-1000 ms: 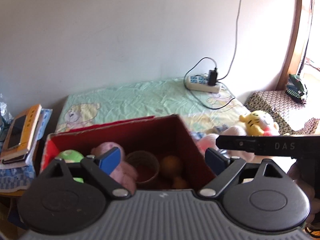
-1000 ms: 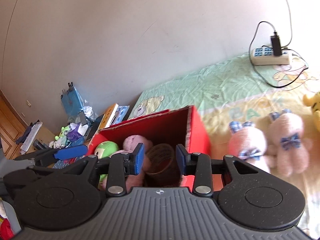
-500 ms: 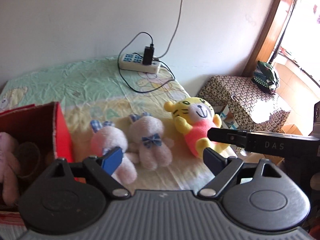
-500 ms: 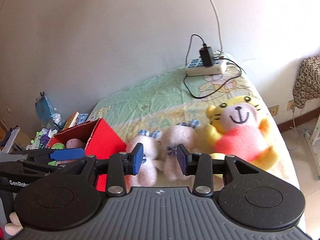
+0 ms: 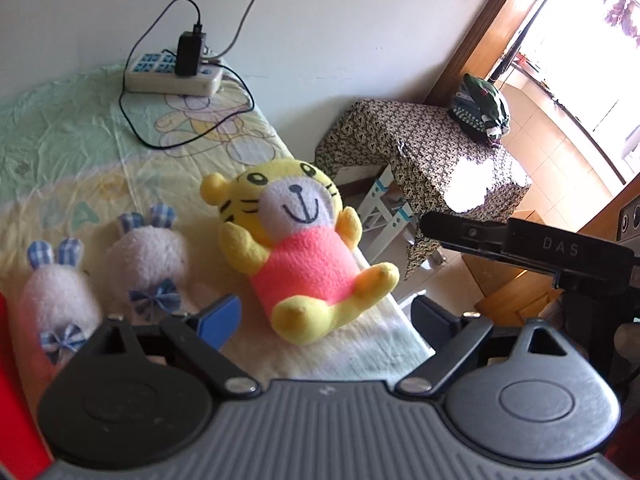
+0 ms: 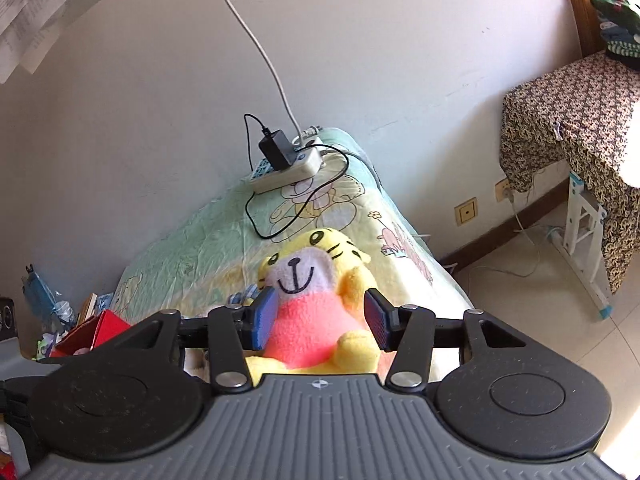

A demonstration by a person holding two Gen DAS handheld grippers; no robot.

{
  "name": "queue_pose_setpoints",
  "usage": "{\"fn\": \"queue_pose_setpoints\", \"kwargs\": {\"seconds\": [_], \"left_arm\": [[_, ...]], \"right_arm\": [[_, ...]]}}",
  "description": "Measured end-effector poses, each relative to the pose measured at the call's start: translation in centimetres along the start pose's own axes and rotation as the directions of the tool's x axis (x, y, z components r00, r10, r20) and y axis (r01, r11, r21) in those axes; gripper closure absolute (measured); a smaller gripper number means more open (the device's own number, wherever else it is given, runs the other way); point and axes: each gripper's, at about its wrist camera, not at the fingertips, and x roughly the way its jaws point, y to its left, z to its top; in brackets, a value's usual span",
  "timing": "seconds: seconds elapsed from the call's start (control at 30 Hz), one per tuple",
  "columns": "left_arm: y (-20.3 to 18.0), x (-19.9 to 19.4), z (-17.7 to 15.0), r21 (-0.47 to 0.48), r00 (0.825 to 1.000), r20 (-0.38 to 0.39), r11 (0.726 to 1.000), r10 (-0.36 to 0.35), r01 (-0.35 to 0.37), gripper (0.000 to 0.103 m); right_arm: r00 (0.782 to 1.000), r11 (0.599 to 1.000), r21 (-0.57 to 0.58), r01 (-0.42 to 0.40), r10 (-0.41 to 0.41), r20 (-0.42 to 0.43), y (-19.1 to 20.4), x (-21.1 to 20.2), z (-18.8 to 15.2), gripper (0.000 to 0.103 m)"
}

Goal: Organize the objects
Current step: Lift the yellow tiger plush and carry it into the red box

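Observation:
A yellow tiger plush (image 5: 298, 248) in a pink shirt lies face up on the bed near its right edge; it also shows in the right wrist view (image 6: 316, 300). Two pink bunny plushes (image 5: 148, 256) (image 5: 52, 292) with blue checked ears lie to its left. My right gripper (image 6: 320, 320) is open, its blue pads either side of the tiger's pink body, not pressing it. My left gripper (image 5: 324, 316) is open and empty, just in front of the tiger's feet. The red box (image 6: 94, 332) stands at the far left.
A power strip (image 5: 172, 76) with a black charger and trailing cable lies at the back of the bed. A table under patterned cloth (image 5: 420, 152) stands right of the bed. Books and clutter (image 6: 60, 312) sit beyond the red box.
Both grippers swung right, away from the red box, and closed in on the tiger plush. The right gripper's jaws opened wider and now straddle the tiger's body.

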Motion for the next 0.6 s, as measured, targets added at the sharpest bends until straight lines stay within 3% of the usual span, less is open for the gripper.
{"fn": "queue_pose_setpoints", "kwargs": {"seconds": [0.17, 0.33, 0.5, 0.6], "left_arm": [[0.7, 2.9, 1.1, -0.037, 0.999, -0.051, 0.999, 0.000, -0.002, 0.011], [0.9, 4.5, 1.8, -0.040, 0.997, -0.074, 0.999, 0.007, -0.010, 0.012], [1.2, 6.2, 2.1, -0.038, 0.994, -0.110, 0.999, -0.016, 0.012, 0.023], [1.6, 7.1, 2.2, -0.042, 0.992, -0.123, 0.999, -0.016, 0.011, 0.024]], "right_arm": [[0.997, 0.998, 0.055, -0.007, 0.011, -0.074, -2.3, 3.8, 0.5, 0.051], [0.983, 0.988, 0.140, -0.064, 0.087, -0.160, -4.2, 7.5, 0.2, 0.050], [0.964, 0.970, 0.203, -0.136, 0.177, -0.198, -5.0, 9.8, 0.2, 0.050], [0.954, 0.965, 0.210, -0.160, 0.205, -0.216, -4.9, 10.8, 0.2, 0.048]]}}
